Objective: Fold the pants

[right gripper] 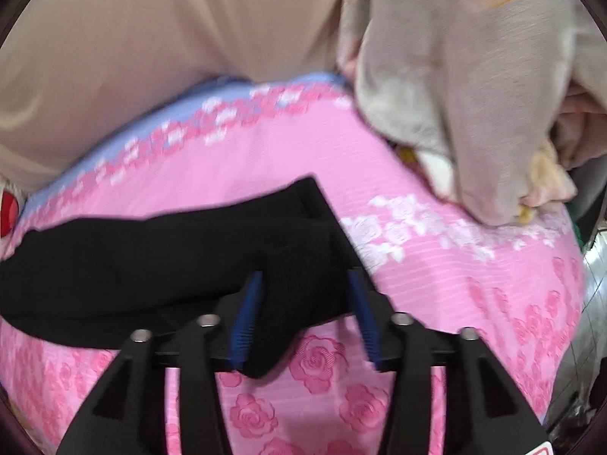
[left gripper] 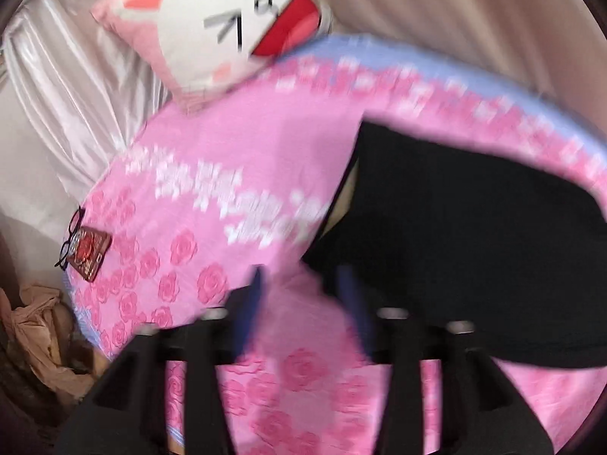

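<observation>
Between the right gripper's (right gripper: 309, 295) blue pads (right gripper: 250, 303) sits a corner of the black pants (right gripper: 151, 261), but the jaws are spread apart and not pinching it. Left gripper (left gripper: 303, 288) is spread too, nothing but pink rose bedspread (left gripper: 235, 144) between its fingers, with the pants lying just off to its right. Rest of the pants stretch flat across the bed. Further out: a cat-face pillow (left gripper: 197, 34), glasses (left gripper: 70, 239) on a red phone (left gripper: 91, 252), and a beige blanket (right gripper: 455, 94), all pretty blurry.
</observation>
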